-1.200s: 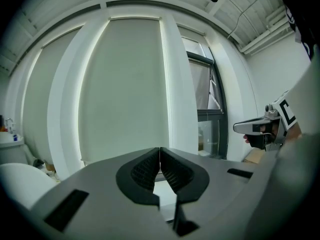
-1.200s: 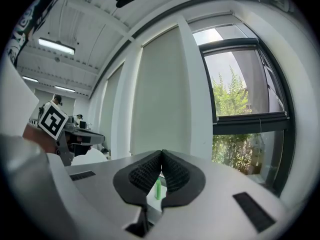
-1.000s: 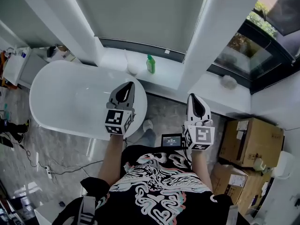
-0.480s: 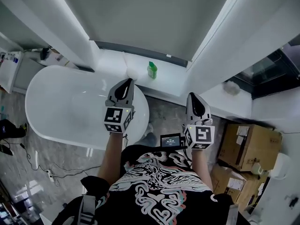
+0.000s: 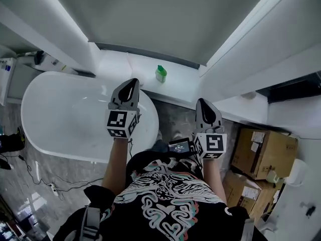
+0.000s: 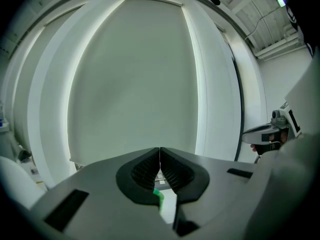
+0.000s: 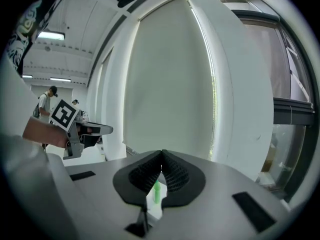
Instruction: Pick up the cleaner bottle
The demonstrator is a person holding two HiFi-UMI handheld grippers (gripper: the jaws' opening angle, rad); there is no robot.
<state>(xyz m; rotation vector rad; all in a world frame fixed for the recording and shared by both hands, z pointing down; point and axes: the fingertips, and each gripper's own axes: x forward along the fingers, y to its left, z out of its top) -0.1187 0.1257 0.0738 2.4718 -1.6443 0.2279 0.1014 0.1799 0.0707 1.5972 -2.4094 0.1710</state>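
**Bottle** [image 5: 160, 73]: small, green, upright on the white sill [image 5: 183, 87] under the drawn blind [image 5: 165, 19], just past the right end of the tub [image 5: 75, 114]. Nothing touches it.

**Left gripper** [image 5: 133, 82]: fingers [image 6: 145, 173] pressed together, nothing between them. In the head view the tip is near the bottle, a little to its left. The left gripper view shows the bottle [image 6: 159, 200] low in the notch under the closed tips, so the aim is roughly on line.

**Right gripper** [image 5: 204, 103]: fingers [image 7: 176, 174] also together and empty. It sits further right, short of the sill. Its view catches the bottle [image 7: 157, 191] through the notch too.

**Change over the last second:** the person has moved in toward the sill.
- The dark window at right has slid almost out of the head view, and the blind fills more of it.
- Both grippers have come forward with the body.
- The gap from the left tip to the bottle has shrunk.
- The fingers were closed then and are closed now.

**Meaning:** this is the approach; the grasp has not begun. The left gripper looks the likelier one, being nearer. Whichever goes, its fingers must open before reaching the bottle, since arriving closed would likely knock it over. The bottle looks narrow and light, so a centred, gentle close seems wise.
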